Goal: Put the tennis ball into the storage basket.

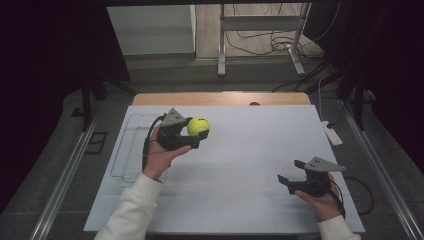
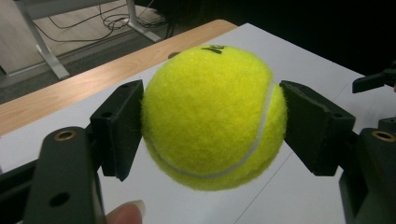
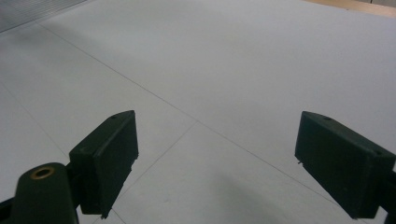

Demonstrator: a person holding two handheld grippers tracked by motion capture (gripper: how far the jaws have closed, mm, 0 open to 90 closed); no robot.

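A yellow-green tennis ball [image 1: 198, 126] [image 2: 212, 116] is held above the white table sheet, left of centre in the high view. My left gripper [image 1: 196, 134] [image 2: 211, 123] is shut on it, one black pad pressed to each side of the ball. A hand holds that gripper from below. My right gripper [image 1: 289, 173] [image 3: 217, 163] rests low at the front right of the sheet, jaws open, with bare sheet between its pads.
A clear, shallow tray [image 1: 131, 145] lies on the left part of the white sheet [image 1: 250, 150], just behind the left hand. The wooden table edge [image 1: 220, 98] runs along the back. Beyond it are metal stand legs [image 1: 221, 45] and floor cables.
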